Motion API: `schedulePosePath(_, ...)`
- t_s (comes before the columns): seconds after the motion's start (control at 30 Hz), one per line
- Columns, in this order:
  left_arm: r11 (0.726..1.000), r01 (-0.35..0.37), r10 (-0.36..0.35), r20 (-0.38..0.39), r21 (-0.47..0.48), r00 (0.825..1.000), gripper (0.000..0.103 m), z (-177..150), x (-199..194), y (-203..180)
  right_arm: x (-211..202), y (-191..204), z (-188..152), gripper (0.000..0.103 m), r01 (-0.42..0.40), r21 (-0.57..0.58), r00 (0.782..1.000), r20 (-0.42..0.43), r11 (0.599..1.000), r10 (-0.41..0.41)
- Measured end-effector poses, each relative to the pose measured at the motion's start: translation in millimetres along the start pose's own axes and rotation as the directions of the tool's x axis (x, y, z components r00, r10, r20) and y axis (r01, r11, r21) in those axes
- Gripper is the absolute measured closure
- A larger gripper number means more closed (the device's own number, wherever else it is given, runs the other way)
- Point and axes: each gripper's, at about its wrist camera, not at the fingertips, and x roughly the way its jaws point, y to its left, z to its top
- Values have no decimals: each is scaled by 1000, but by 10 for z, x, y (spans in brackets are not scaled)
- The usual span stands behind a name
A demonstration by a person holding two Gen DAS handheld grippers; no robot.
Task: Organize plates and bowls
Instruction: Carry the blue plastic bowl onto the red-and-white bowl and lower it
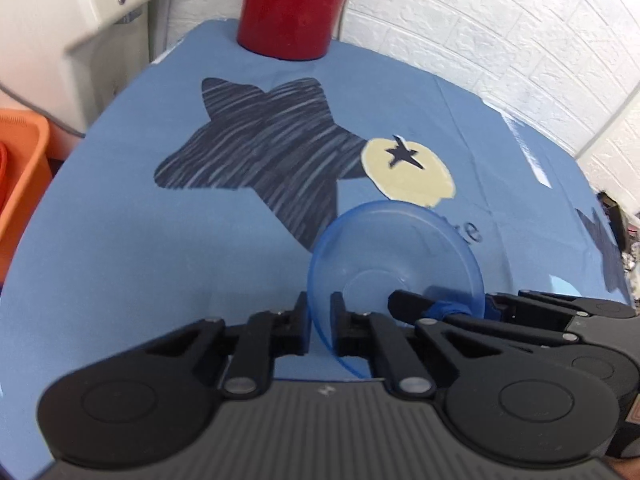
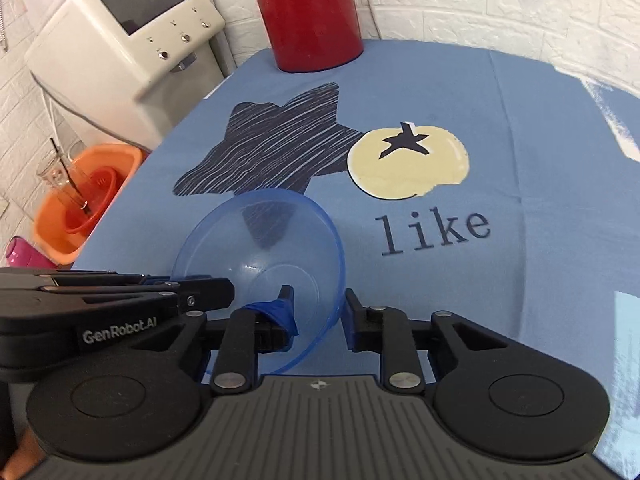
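Observation:
A translucent blue bowl (image 1: pixel 400 248) (image 2: pixel 260 248) is held tilted over the blue tablecloth (image 1: pixel 120 260), its opening turned away from both cameras. My left gripper (image 1: pixel 320 320) is shut on the bowl's near rim, with the thin wall pinched between its fingers. My right gripper (image 2: pixel 318 312) straddles another part of the rim, one blue-taped finger (image 2: pixel 280 312) inside the bowl and the other outside, with a visible gap, so it stands open. In the left wrist view the right gripper (image 1: pixel 442 298) comes in from the right.
A red jug (image 1: pixel 288 12) (image 2: pixel 312 16) stands at the table's far edge by the white brick wall. Left of the table are a cream machine (image 2: pixel 120 40), an orange basin (image 2: pixel 88 200) holding a glass, and a pink cup (image 2: pixel 20 252).

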Motion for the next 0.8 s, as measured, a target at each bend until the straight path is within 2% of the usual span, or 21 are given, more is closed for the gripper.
schedulePosePath(0.23,995,66,-65,-17,70,998,100,-466,-703,-489,-882,-100,-434,95,13,25,1000,17,1000,-13)
schedulePosePath(0.33,988,112,-109,-38,107,993,100,-785,-983,-753,-1338,-198,-809,94,29,44,999,12,999,-30)
schedulePosePath(0.47,968,158,-144,-85,195,986,100,-1367,-1300,-1221,-1865,-323,-1397,91,77,80,997,-12,994,-77)
schedulePosePath(0.57,946,183,-155,-122,267,980,100,-1810,-1406,-1569,-2172,-438,-1851,89,114,128,993,-30,985,-111)
schedulePosePath(0.67,925,200,-155,-160,323,975,99,-2178,-1434,-1827,-2333,-554,-2168,89,133,181,991,-42,975,-127)
schedulePosePath(0.8,913,194,-130,-195,359,972,98,-2470,-1361,-1960,-2358,-627,-2368,89,134,201,991,-41,970,-129)
